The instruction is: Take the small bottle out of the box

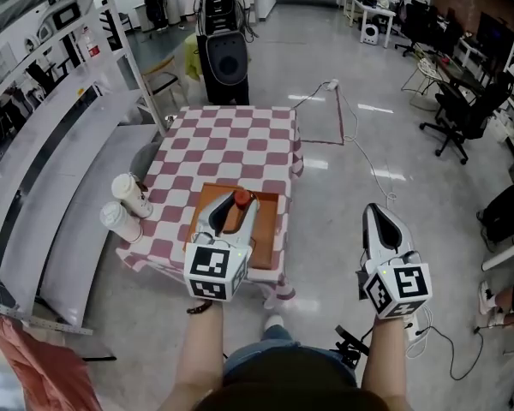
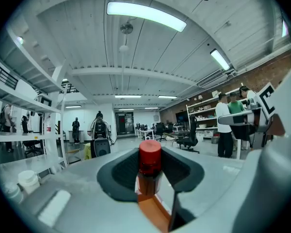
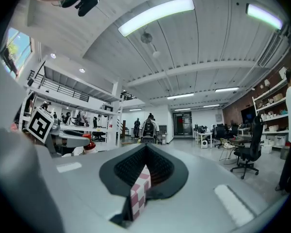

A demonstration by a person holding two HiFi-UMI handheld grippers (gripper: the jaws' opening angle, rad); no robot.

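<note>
A small bottle [image 1: 242, 198] with a red cap and brown contents stands upright between the jaws of my left gripper [image 1: 236, 205], which is shut on it. In the left gripper view the bottle [image 2: 150, 159] fills the gap of the left gripper [image 2: 150, 171], pads against its sides. Beneath it lies the flat brown box [image 1: 207, 195], seen as an orange-brown box [image 2: 153, 212] under the bottle; whether the base clears it I cannot tell. My right gripper [image 1: 383, 215] hangs over the floor right of the table; this right gripper [image 3: 146, 149] is shut and holds nothing.
The box rests near the front edge of a table with a red-and-white checked cloth [image 1: 231, 144]. Two white lidded cups [image 1: 130, 193] lie at its left edge. A black speaker [image 1: 223, 67] stands behind the table, white shelving runs along the left, and office chairs [image 1: 463, 114] stand at right.
</note>
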